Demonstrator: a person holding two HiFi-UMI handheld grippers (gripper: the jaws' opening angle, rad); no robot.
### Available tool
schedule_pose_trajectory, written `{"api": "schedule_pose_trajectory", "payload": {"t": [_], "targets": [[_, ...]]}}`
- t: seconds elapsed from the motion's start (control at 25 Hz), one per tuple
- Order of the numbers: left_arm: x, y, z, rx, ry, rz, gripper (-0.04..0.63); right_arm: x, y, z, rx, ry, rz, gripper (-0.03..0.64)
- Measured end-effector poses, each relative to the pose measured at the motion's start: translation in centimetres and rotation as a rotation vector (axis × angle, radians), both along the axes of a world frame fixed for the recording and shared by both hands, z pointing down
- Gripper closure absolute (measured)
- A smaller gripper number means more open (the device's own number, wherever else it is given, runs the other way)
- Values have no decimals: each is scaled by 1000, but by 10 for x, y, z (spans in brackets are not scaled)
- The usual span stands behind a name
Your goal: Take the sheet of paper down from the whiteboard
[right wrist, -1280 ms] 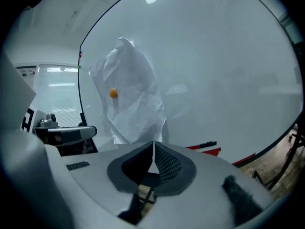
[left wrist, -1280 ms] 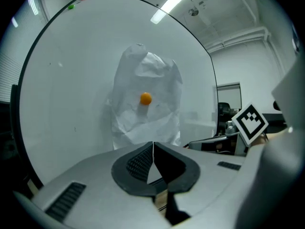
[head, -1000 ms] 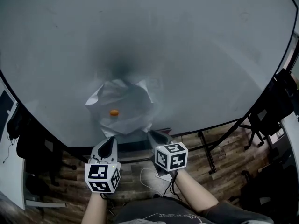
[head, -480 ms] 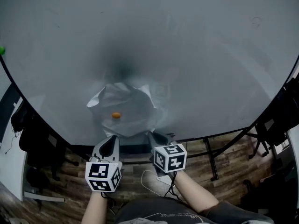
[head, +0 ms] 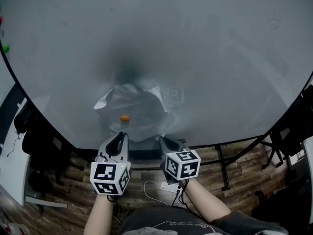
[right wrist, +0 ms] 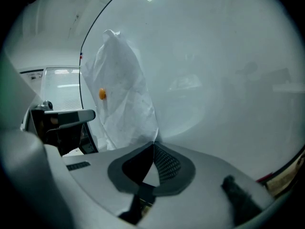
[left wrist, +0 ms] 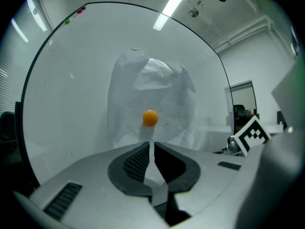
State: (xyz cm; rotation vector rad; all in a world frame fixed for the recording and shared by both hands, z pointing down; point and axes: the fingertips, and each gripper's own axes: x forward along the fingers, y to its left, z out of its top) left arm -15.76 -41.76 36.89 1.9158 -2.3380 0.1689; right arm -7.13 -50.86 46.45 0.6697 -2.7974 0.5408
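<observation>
A crumpled white sheet of paper (head: 134, 104) hangs low on the whiteboard (head: 220, 58), pinned by an orange magnet (head: 124, 118). My left gripper (head: 121, 135) is shut, with its tips just under the magnet (left wrist: 150, 118) and over the sheet's (left wrist: 157, 89) lower edge. I see nothing gripped in the left gripper (left wrist: 152, 144). My right gripper (head: 163, 140) is shut on the sheet's lower right corner. In the right gripper view the sheet (right wrist: 121, 89) narrows to a point at the meeting tips of that gripper (right wrist: 154, 144).
Green (head: 5, 47) and red magnets sit at the board's upper left edge. Below the board are its black stand legs (head: 220, 165), a wooden floor and a white cable (head: 161, 186). Dark chairs or bags stand at the left (head: 39, 141) and right (head: 293, 131).
My left gripper has risen from below the sheet to its lower edge, closer to the orange magnet. The right gripper has stayed at the sheet's corner.
</observation>
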Motion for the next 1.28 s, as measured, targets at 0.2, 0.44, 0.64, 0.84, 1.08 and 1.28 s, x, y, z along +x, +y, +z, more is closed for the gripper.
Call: {"api": "schedule_pose_trajectory", "payload": {"t": [0.2, 0.44, 0.64, 0.84, 1.08, 1.28], "targets": [[5, -10, -23, 64, -26, -15, 472, -3, -1, 0, -7, -2, -3, 594], [0, -16, -39, 94, -44, -61, 429, -4, -1, 0, -11, -2, -12, 594], [-1, -24, -44, 80, -48, -79, 396, -5, 0, 1, -18, -5, -20, 594], [-5, -30, -42, 54, -21, -127, 397, -4, -1, 1, -22, -11, -26, 594], [-12, -28, -42, 48, 4, -184, 454, -5, -1, 1, -24, -14, -38, 594], [-12, -28, -42, 20, -19, -189, 468, -4, 0, 3, -25, -14, -49, 594]]}}
